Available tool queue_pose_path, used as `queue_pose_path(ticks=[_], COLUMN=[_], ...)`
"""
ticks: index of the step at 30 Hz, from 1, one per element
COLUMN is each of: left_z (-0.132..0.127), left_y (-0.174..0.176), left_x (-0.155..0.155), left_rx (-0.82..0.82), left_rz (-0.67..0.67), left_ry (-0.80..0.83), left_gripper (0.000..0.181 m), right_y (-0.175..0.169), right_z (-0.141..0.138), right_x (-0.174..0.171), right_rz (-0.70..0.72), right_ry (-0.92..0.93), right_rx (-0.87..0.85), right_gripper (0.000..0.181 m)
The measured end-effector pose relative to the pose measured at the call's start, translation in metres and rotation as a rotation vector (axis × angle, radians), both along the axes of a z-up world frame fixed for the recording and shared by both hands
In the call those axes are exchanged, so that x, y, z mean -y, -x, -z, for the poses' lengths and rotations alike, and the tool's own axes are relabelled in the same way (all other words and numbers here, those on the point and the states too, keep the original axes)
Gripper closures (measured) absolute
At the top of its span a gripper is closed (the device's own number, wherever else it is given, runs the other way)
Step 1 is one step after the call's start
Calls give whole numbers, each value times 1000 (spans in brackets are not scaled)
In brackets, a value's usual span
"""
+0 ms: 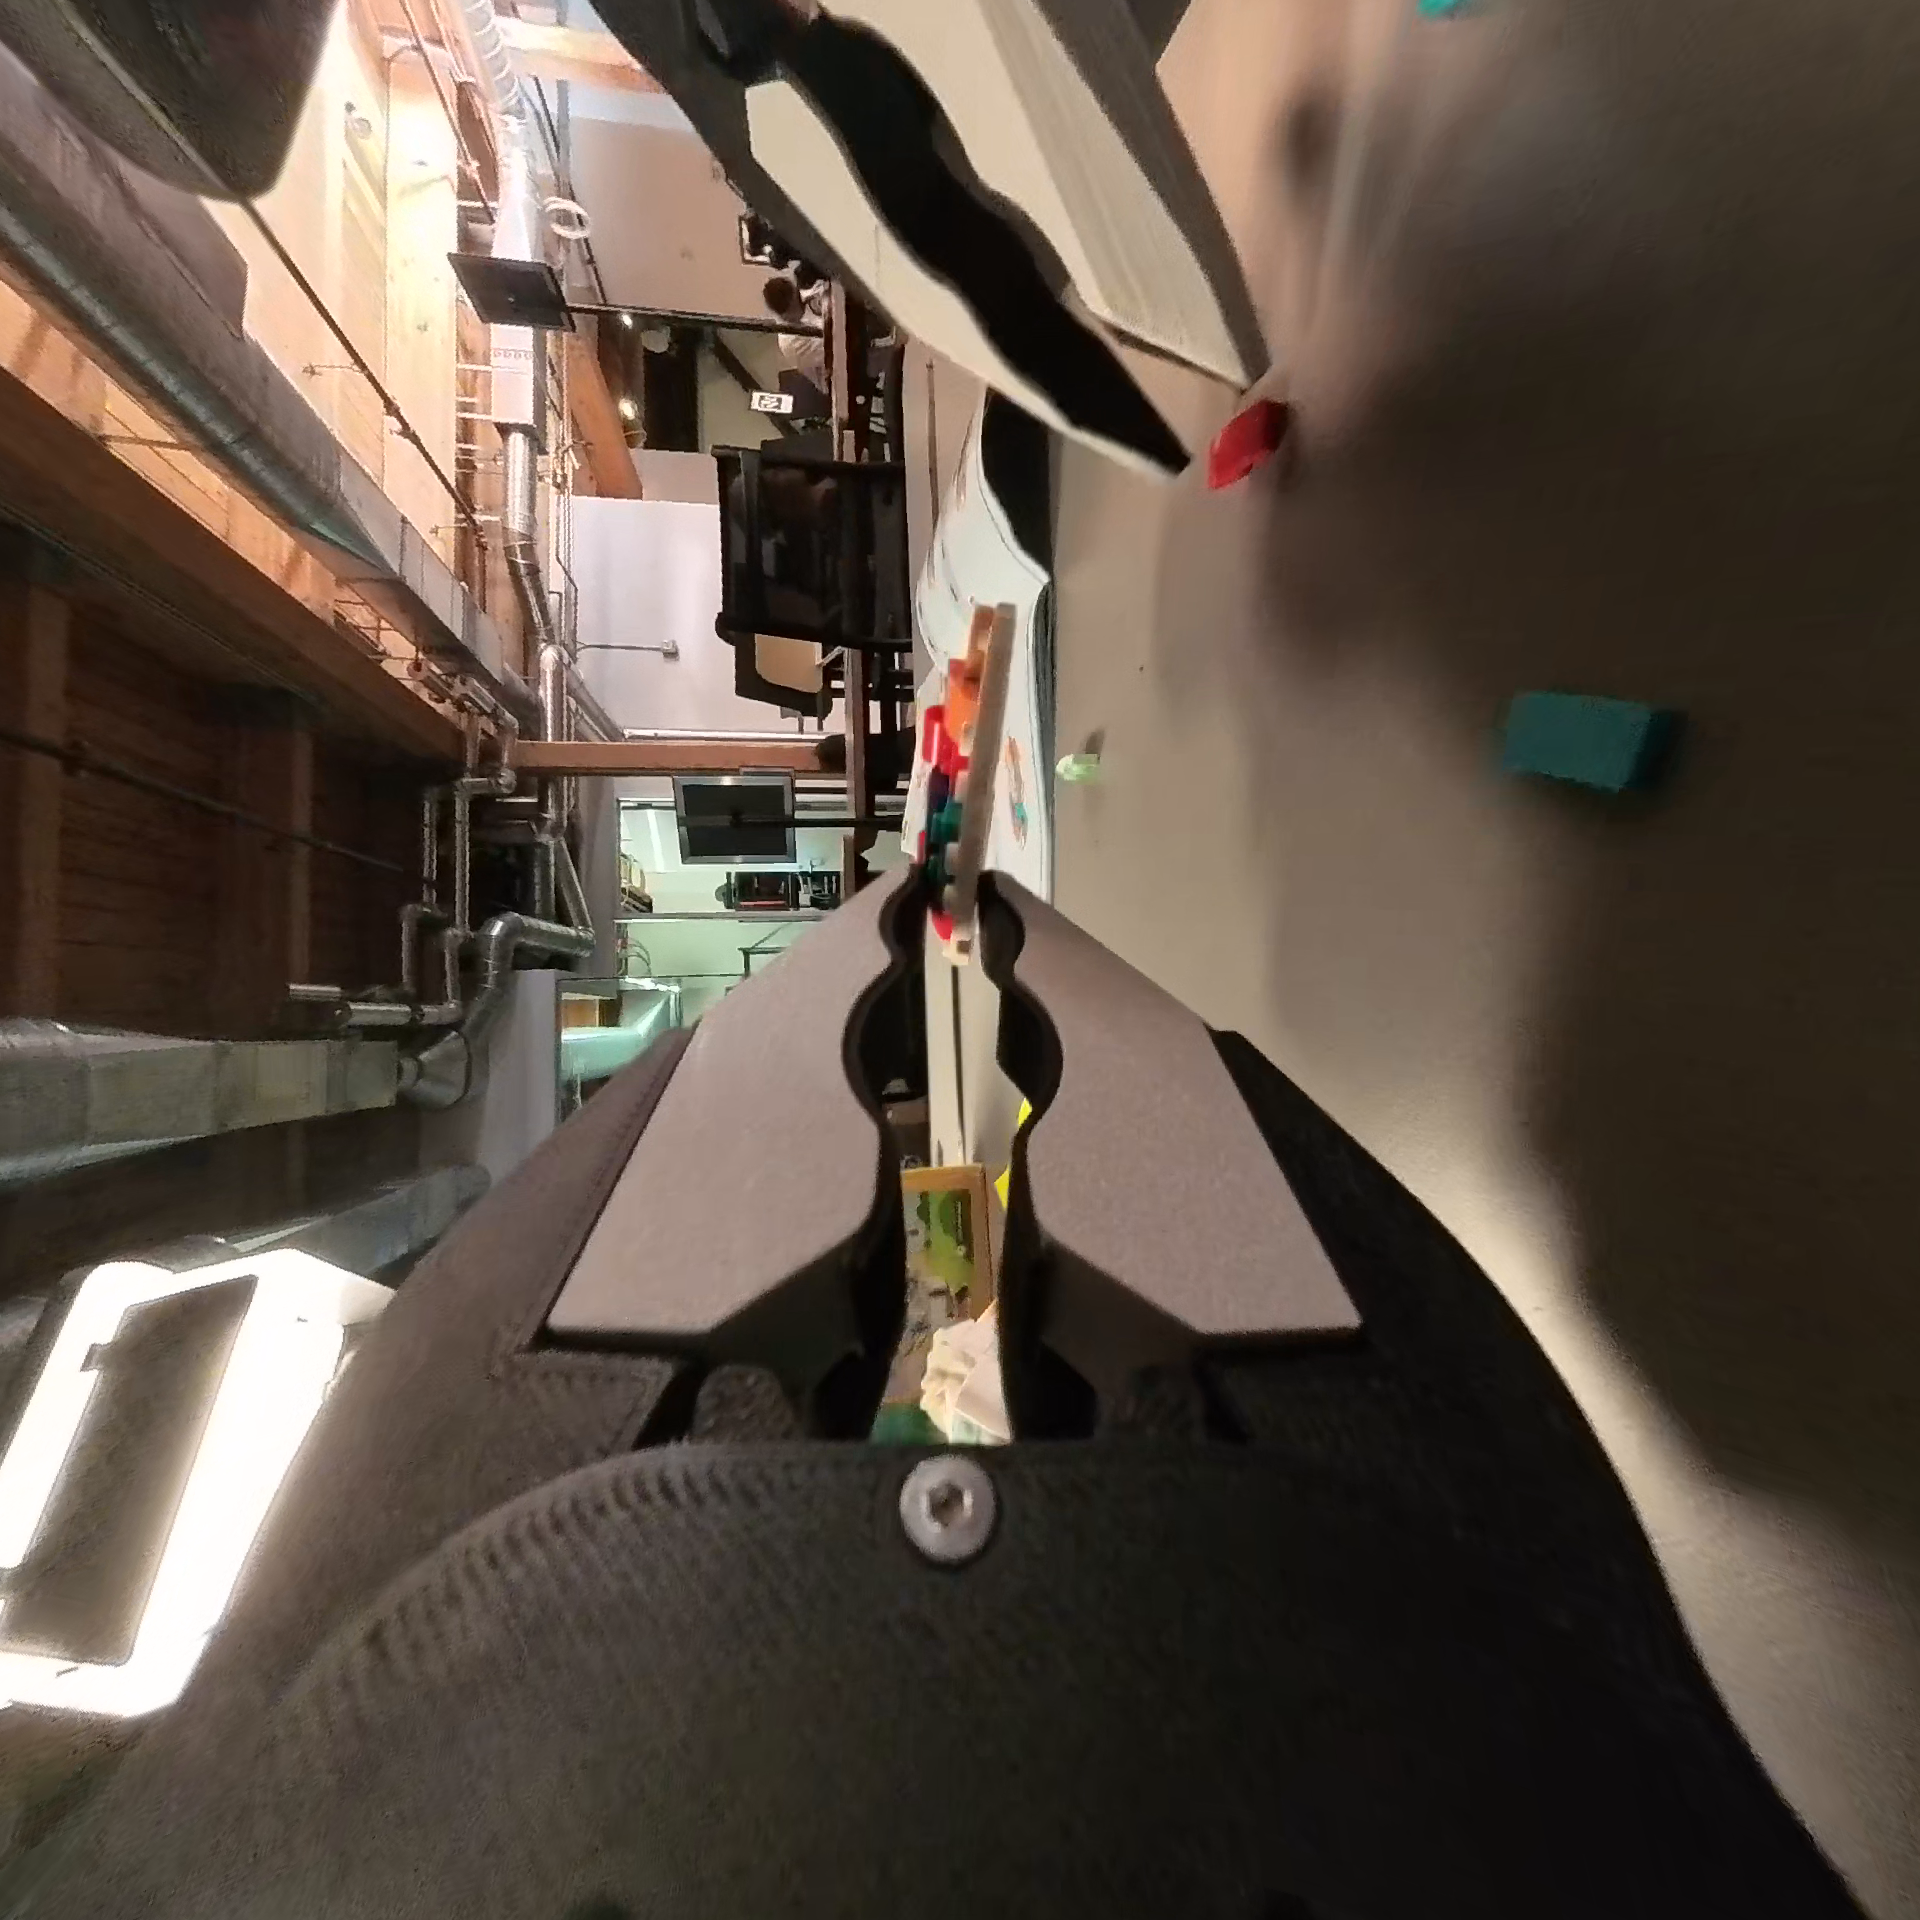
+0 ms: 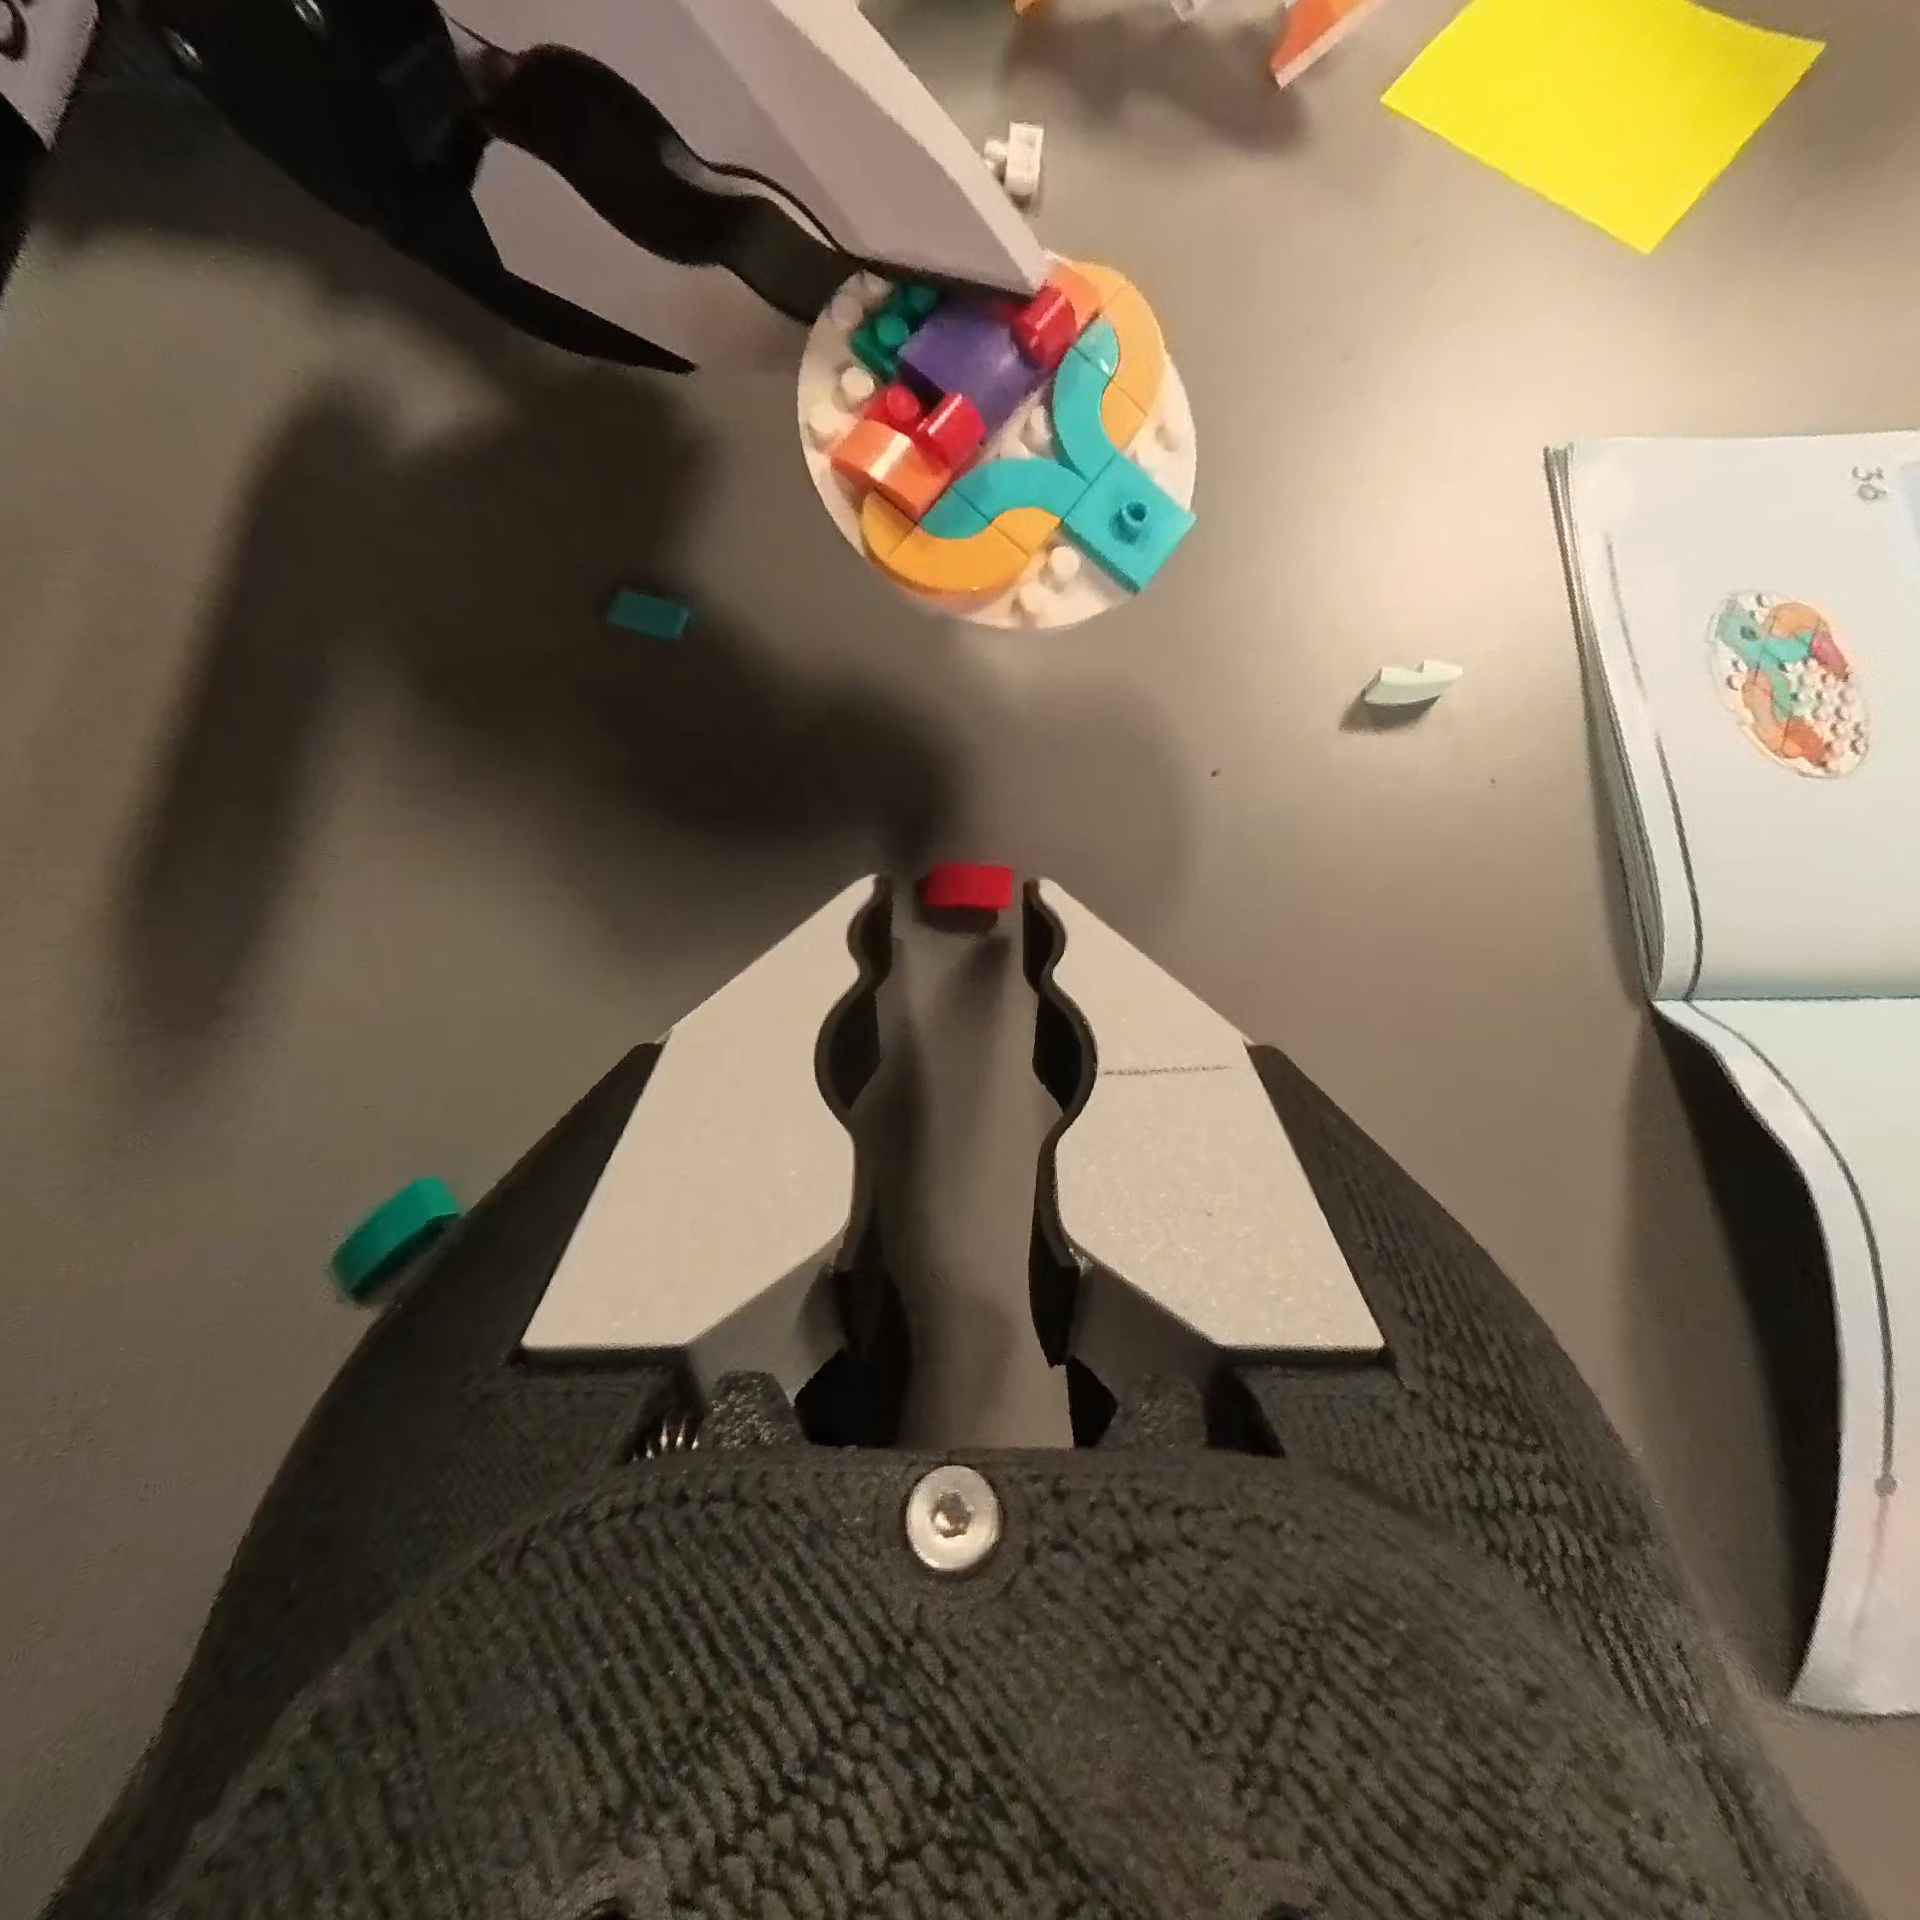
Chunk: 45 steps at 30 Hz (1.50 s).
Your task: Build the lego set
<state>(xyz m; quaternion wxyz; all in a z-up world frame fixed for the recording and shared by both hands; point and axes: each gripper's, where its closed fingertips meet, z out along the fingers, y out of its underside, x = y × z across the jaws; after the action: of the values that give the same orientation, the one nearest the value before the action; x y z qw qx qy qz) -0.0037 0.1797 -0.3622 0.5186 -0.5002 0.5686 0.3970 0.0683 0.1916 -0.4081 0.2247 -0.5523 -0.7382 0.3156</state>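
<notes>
**Left tongs clamp the round plate; right tongs straddle a red piece**

Your right tongs (image 2: 958,896) point down at the grey bench (image 2: 416,727), fingers apart, with a small red piece (image 2: 967,889) lying on the bench between the tips. Neither tip visibly touches it. A green round piece (image 2: 395,1231) sits just beside the left flank of the tongs body. Farther out lies a teal brick (image 2: 646,613), and to the right a pale curved piece (image 2: 1411,688). Beyond them your left tongs (image 2: 935,275) come in from the upper left and grip the far rim of the round white plate (image 2: 1039,608), which carries teal, yellow, orange, red and purple parts. The open instruction booklet (image 2: 1766,831) lies at the right edge, and a yellow sticky note (image 2: 1590,114) at the top.

The left wrist view is rolled on its side. There your left tongs (image 1: 951,899) are closed on the round white plate (image 1: 982,748), seen edge-on and held off the bench (image 1: 1351,1039). This view alone shows the room behind and a box seen between the fingers. It also shows the right tongs (image 1: 1195,457) next to the red piece (image 1: 1247,442), and the teal brick (image 1: 1584,743). The plate's top pattern shows only in the right wrist view.
</notes>
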Motion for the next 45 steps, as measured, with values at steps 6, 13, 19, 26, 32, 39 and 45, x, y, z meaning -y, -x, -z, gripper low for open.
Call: queue_pose_path(ticks=[6, 13, 19, 26, 32, 39, 45], left_z=[0, -1, 2, 2, 3, 5, 4], left_y=[5, 5, 2, 1, 2, 1, -1], left_x=[-4, -4, -3, -3, -4, -4, -3], left_rx=[-3, 5, -6, -7, -3, -7, -9], left_rz=[-26, -26, -15, -12, -13, -11, 6], left_ry=[-10, -14, -6, -2, 3, 10, -3], left_gripper=[173, 173, 174, 173, 173, 173, 173], right_y=[-9, -6, 3, 8, 4, 1, 8], right_z=[3, 4, 5, 6, 6, -3, -6], right_x=[8, 7, 11, 10, 10, 17, 18], right_rz=[81, 114, 119, 139, 136, 12, -249], right_ry=[65, 59, 75, 45, 14, 10, -104], right_rx=[78, 59, 72, 82, 98, 66, 23], right_gripper=[155, 156, 156, 161, 161, 161, 161])
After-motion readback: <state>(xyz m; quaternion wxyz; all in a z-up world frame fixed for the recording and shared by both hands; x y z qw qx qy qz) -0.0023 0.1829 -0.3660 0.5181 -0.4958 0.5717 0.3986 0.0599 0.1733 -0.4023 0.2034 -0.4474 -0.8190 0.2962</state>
